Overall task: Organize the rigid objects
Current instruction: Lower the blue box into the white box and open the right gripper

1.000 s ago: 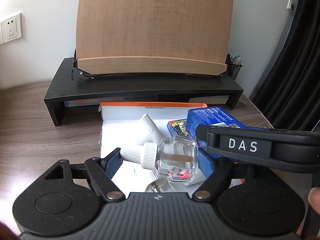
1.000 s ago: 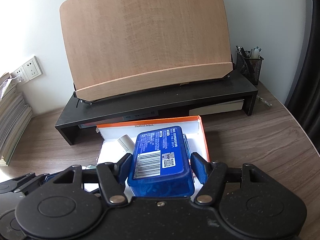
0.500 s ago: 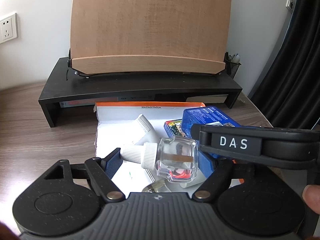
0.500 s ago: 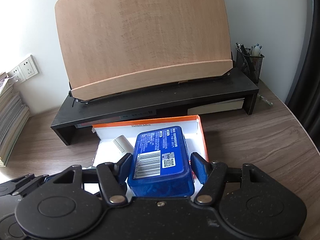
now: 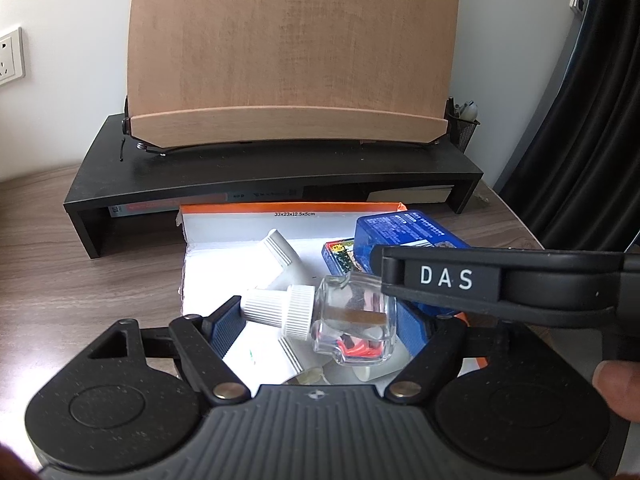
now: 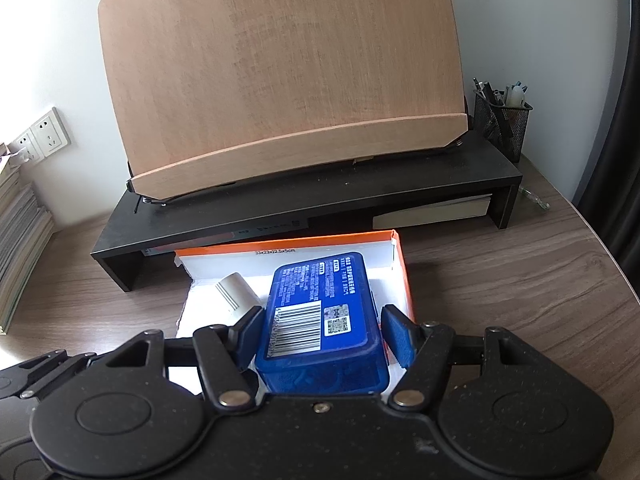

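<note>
An open cardboard box (image 5: pixel 240 226), white inside and orange outside, lies on the wooden desk. My left gripper (image 5: pixel 318 320) hangs over it, shut end to end on a clear glass bottle (image 5: pixel 352 312) with a white ribbed cap, lying sideways. My right gripper (image 6: pixel 324 334) is shut on a blue plastic case (image 6: pixel 320 304) with a barcode label, held above the right half of the cardboard box (image 6: pixel 280 245). In the left wrist view the right gripper's black body (image 5: pixel 444 278) crosses in front of the blue case (image 5: pixel 400 232). A grey-white plastic piece (image 5: pixel 280 256) and a small colourful pack (image 5: pixel 338 254) lie inside.
Behind the box a black desk riser (image 5: pixel 280 176) carries a tilted wooden book stand (image 5: pixel 292 60). A mesh pen holder (image 6: pixel 502 124) sits at its right end. Stacked books (image 6: pixel 20 248) stand far left, a dark curtain (image 5: pixel 580 120) hangs right, and a fingertip (image 5: pixel 616 392) shows.
Both grippers keep their grips. The views have drifted only slightly, with the riser and box sliding a little left in the left wrist view.
</note>
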{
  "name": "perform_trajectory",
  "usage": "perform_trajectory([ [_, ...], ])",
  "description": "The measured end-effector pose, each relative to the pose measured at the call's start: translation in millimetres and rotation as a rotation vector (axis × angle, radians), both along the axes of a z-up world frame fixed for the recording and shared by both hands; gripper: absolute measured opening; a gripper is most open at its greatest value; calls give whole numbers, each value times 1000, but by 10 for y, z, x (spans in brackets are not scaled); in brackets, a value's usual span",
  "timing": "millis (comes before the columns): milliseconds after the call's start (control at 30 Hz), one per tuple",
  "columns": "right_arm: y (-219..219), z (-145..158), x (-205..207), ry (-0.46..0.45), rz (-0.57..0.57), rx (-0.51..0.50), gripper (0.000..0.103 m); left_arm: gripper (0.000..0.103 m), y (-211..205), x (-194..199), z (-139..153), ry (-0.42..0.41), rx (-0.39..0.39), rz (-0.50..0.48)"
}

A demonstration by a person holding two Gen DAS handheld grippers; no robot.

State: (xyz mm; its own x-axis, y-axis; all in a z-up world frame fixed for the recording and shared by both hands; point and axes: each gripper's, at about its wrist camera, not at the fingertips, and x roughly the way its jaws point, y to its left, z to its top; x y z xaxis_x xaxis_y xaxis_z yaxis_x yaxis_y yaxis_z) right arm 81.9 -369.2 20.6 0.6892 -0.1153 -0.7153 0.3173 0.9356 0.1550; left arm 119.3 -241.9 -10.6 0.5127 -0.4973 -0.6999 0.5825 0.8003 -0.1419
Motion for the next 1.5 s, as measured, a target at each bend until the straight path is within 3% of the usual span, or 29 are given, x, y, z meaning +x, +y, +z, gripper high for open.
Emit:
perform_trajectory([
  [300,-18,-47,92,15,3,1,77,80,-30,33,-19,6,4,-8],
  [467,-29,-58,134,18,6,4,68,80,-43,45,-26,5,5,-16],
  [700,-47,11,111,-8,-13,0,67,80,-43,73,-31,16,3,-24],
  [867,-94,121,11,-30,-35,-18,73,80,-78,49,-36,25,-1,-42],
  [933,-118,162,-51,-40,-53,-28,80,80,-98,31,-43,25,-1,-50],
  [1133,-167,228,-260,-48,-96,-46,83,82,-144,-1,-68,37,10,-61],
  [1200,-174,259,-350,-58,-107,-48,84,87,-141,-16,-56,31,14,-50],
  [1500,-154,407,-755,-102,-123,-68,87,95,-56,-204,104,-3,9,12],
])
